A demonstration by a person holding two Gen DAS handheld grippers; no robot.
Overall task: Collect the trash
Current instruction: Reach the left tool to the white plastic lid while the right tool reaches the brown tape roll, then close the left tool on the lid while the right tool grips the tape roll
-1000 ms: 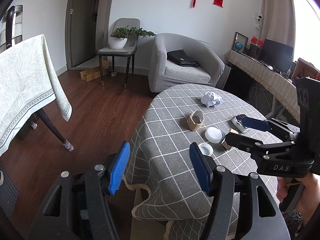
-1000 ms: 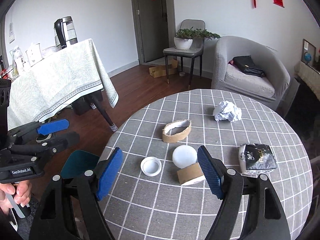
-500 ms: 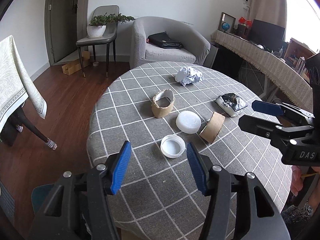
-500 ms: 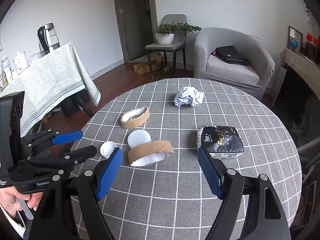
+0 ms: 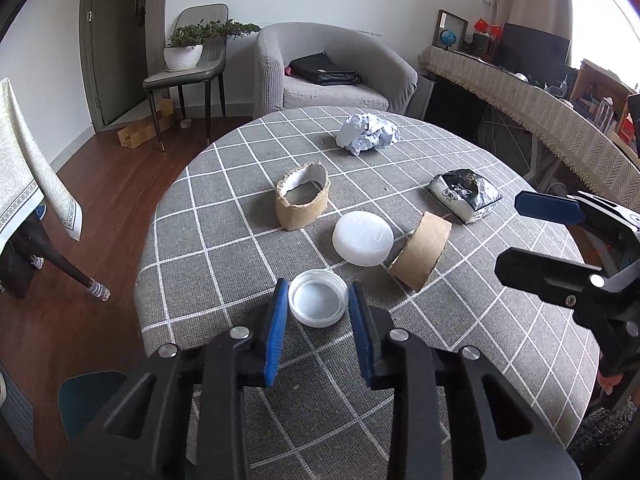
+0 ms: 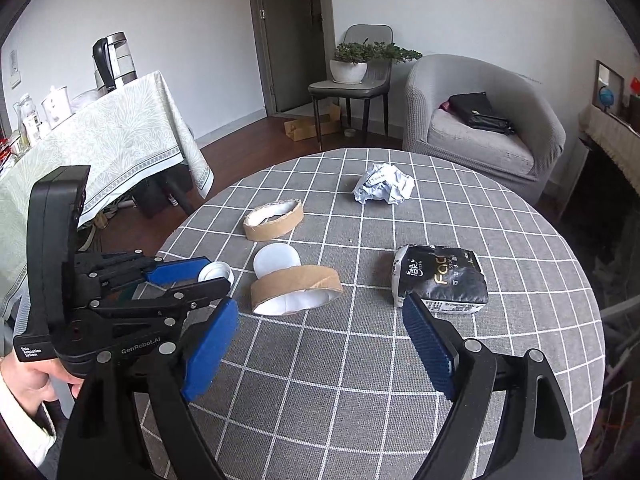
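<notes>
My left gripper (image 5: 318,307) is clamped on the white screw cap (image 5: 318,297); lift straight, it's shallow. Right gripper (image 6: 320,320) is empty and opening above the cardboard tape ring (image 6: 296,289).

Soft daylight, sharp focus, fisheye-bent edges, dark corners.

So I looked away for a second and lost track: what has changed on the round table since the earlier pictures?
The left hand-held gripper came forward and down over the table and closed its pads on the white screw lid. The right hand-held gripper edged forward, its jaws opening, with nothing between them. The two cardboard rings, white round lid, tissue pack and crumpled paper stayed put.
</notes>
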